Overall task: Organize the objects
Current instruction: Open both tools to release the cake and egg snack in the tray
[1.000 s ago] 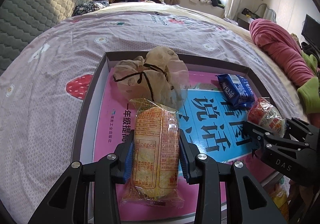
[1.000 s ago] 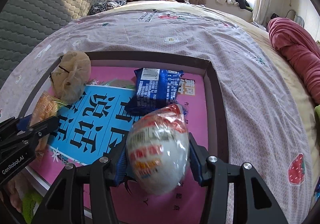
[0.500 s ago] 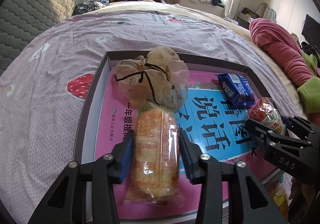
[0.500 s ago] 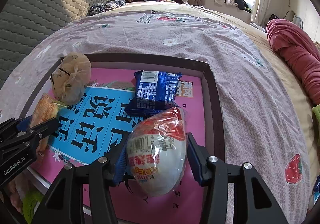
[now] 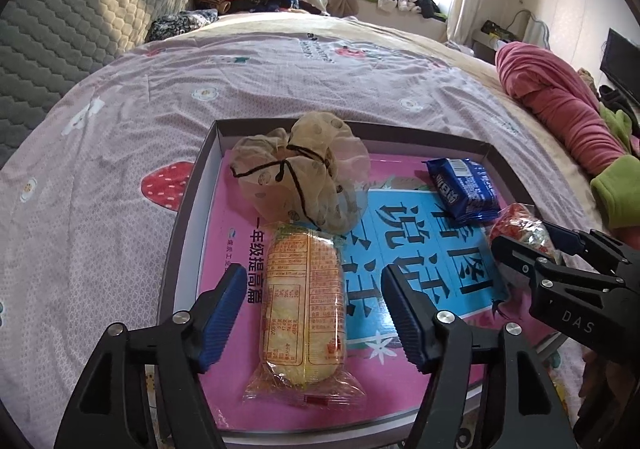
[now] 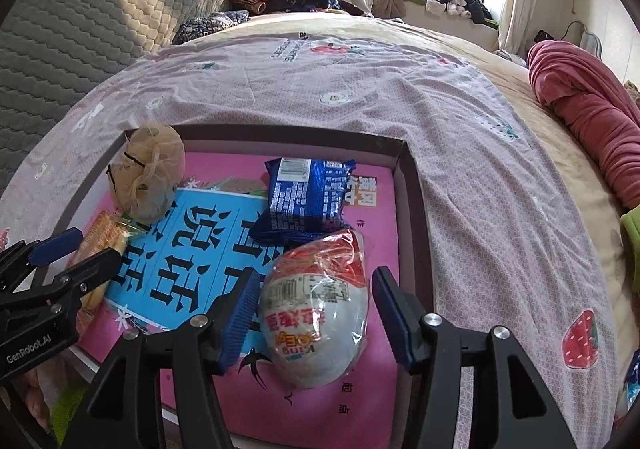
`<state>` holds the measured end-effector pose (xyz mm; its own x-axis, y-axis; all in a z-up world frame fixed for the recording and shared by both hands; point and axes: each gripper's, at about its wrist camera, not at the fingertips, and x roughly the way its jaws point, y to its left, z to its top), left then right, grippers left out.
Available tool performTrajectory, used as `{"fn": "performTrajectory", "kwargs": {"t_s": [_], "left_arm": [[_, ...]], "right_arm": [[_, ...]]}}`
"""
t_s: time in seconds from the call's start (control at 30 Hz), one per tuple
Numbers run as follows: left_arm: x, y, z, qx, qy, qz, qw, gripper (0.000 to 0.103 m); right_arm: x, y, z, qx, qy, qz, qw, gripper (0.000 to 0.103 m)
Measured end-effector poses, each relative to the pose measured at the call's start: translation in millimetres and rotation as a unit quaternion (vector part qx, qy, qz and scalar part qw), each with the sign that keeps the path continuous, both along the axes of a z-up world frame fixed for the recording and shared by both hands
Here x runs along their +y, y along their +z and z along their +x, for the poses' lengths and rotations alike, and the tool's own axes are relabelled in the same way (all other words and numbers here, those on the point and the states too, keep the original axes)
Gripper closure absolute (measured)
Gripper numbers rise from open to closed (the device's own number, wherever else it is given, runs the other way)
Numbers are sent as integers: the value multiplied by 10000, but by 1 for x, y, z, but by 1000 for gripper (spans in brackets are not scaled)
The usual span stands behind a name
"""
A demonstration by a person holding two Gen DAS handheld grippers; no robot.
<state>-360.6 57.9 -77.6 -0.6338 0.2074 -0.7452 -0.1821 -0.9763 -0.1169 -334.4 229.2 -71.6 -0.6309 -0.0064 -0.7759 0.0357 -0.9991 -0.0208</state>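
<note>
Two snacks are lying in the shallow box point(image 5: 188, 209) on the bed point(image 5: 120, 109), each one between a pair of blue-padded fingers. The left gripper point(image 5: 312, 313) is opening its fingers, and they are standing clear on both sides of the long wafer pack point(image 5: 304, 313), which is resting flat on the pink book cover point(image 5: 236, 217) near the box's near-left corner. The right gripper point(image 6: 312, 313) is opening too; its fingers are sitting just beside the round bun in clear wrap point(image 6: 316, 313), no longer squeezing it, and the bun is lying on the cover near the box's right wall. Behind them, a blue biscuit packet point(image 6: 306, 197) and a tan drawstring pouch point(image 5: 304, 173) are already sitting in the box.

Both snacks are looking light. The wafer pack is probably stiff along its length but brittle inside, so taking it across the middle of its narrow width with a gentle squeeze is looking safest. Its film is glossy and is likely slippery. The bun is looking soft and easily crushed; holding it across its widest part, lightly, should be enough. The loose crinkled ends of either wrapper are poor places to hold.
</note>
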Motion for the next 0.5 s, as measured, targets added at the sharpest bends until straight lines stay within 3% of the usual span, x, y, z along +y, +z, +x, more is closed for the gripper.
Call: {"fn": "performTrajectory", "kwargs": {"t_s": [0.43, 0.5], "left_arm": [[-3, 21, 11, 229, 153, -157, 9995, 24], [-4, 27, 15, 279, 130, -138, 9994, 22]], "right_arm": [[2, 32, 16, 393, -98, -37, 9992, 35], [1, 41, 21, 542, -102, -27, 9985, 29]]}}
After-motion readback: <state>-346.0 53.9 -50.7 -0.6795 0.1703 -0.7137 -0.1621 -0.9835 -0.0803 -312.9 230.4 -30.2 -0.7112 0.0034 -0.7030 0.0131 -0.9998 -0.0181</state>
